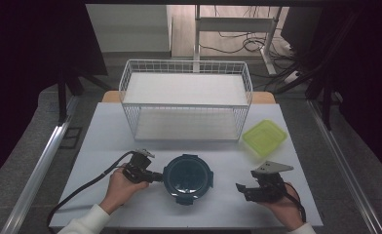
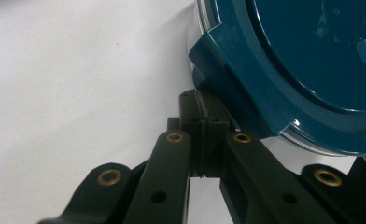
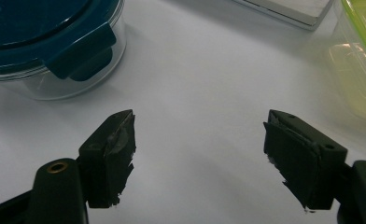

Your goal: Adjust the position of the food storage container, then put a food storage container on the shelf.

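The left gripper lies low on the white table, its jaws pressed together with nothing between them, tips right at the left-side latch tab of the round container with the teal lid. In the left gripper view the closed tips sit just under that tab, touching or almost touching it; which, I cannot tell. The container stands upright at the table's front centre, just to the right of this gripper, its lid on. The right gripper rests well to the container's right, jaws spread wide and empty over bare table, pointing toward the container. Beyond it, near the table's right edge, sits a square container with a yellow-green lid. Behind both stands a white wire basket.
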